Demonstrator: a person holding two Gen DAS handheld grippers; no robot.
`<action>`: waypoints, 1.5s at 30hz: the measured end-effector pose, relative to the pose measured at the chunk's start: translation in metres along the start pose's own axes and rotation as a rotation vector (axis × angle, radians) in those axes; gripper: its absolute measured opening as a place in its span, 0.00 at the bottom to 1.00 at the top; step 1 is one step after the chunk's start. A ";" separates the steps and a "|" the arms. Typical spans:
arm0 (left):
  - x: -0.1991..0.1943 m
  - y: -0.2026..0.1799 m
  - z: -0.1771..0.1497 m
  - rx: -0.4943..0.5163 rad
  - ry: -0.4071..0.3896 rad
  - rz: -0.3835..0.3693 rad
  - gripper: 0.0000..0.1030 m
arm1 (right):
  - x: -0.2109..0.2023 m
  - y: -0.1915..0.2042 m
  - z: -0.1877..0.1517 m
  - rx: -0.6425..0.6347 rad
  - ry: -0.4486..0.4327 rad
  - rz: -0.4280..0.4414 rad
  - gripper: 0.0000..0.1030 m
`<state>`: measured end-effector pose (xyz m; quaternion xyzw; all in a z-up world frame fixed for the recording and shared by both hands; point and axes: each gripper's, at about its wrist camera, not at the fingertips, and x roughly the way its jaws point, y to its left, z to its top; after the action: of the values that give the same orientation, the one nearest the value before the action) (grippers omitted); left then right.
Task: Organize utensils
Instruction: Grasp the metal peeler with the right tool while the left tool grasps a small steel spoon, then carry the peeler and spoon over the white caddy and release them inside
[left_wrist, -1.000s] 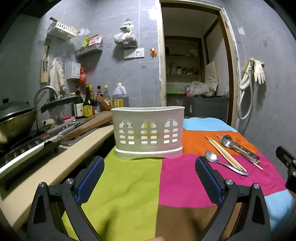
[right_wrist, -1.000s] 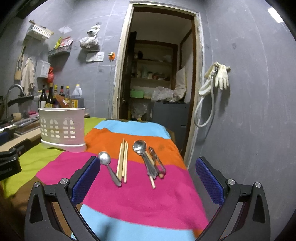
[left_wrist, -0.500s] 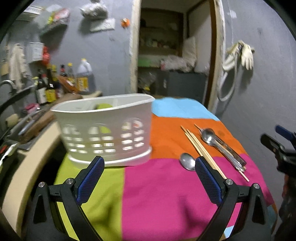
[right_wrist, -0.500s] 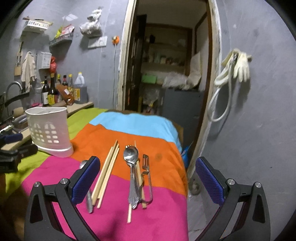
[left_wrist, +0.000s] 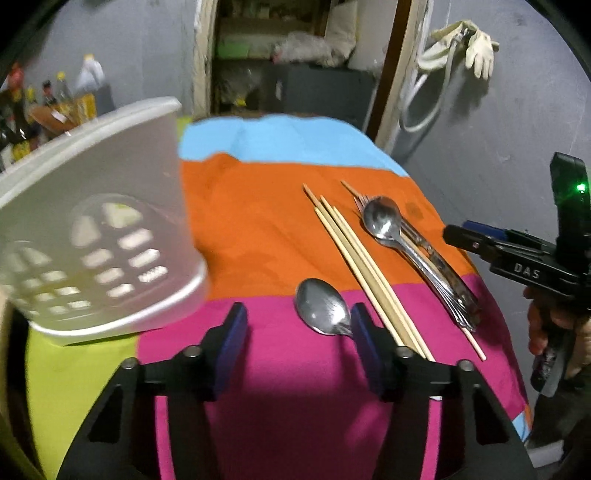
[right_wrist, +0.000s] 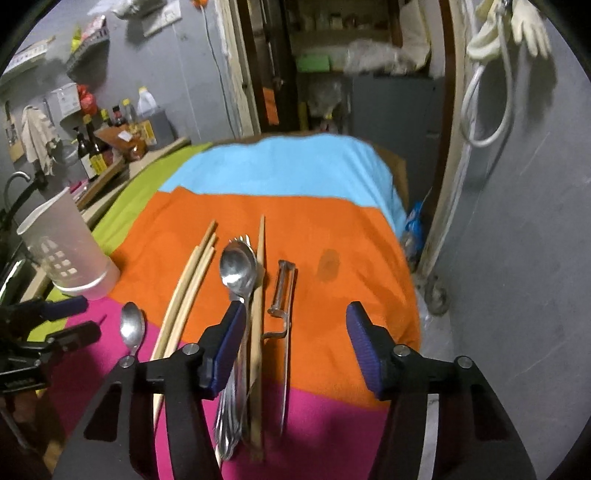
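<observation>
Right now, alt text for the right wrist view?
The right hand-held gripper, jaws closing on nothing yet, hangs over a peeler on a striped cloth. Left of the peeler lie a spoon atop forks, chopsticks and a smaller spoon; a white caddy stands far left.

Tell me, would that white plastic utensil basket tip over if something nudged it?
Probably fairly easily. The basket looks like thin, cut-out plastic, so likely light, and it stands tall on a soft cloth. Its flared foot may steady it a little.
</observation>
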<state>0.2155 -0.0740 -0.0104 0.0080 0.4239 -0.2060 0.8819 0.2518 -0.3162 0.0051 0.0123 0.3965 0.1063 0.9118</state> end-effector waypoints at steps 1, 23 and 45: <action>0.004 0.002 0.002 -0.004 0.019 -0.009 0.42 | 0.005 -0.001 0.002 0.007 0.017 0.009 0.46; 0.030 -0.016 0.026 0.025 0.020 -0.042 0.01 | 0.059 -0.007 0.023 0.045 0.173 0.015 0.15; -0.079 -0.023 0.030 0.116 -0.474 0.145 0.00 | -0.078 0.087 -0.002 -0.023 -0.607 0.025 0.13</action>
<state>0.1858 -0.0726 0.0719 0.0404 0.1909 -0.1624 0.9672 0.1821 -0.2470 0.0694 0.0381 0.1043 0.1132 0.9874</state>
